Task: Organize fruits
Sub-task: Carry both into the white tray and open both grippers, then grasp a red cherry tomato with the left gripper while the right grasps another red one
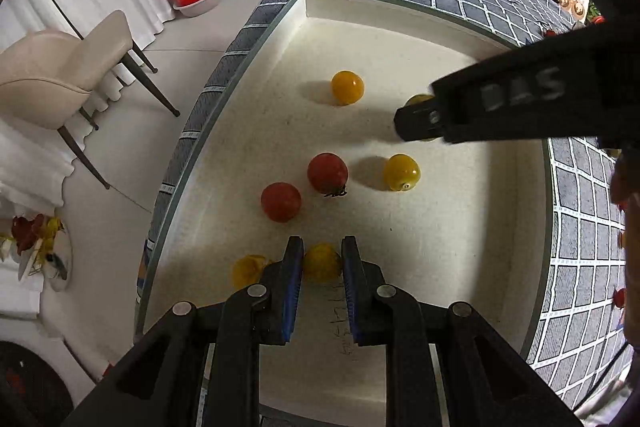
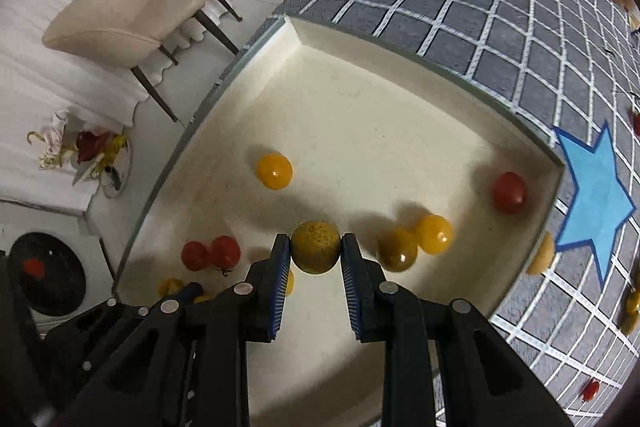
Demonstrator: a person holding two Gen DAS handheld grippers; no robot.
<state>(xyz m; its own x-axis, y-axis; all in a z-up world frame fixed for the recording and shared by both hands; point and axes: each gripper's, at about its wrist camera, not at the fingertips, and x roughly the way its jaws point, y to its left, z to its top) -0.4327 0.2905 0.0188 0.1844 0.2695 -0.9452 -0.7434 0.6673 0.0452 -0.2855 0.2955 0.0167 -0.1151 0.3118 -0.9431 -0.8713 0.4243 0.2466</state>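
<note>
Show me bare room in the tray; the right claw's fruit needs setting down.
Free: the tray floor by the far wall, beyond the lone yellow tomato. Crowded: the near left by the red tomatoes and the left claw; also around the yellow pair.

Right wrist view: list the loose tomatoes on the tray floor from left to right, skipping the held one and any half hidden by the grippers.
Pair of red tomatoes → lone yellow tomato → darker yellow tomato → bright yellow tomato → red tomato by the right wall.
</note>
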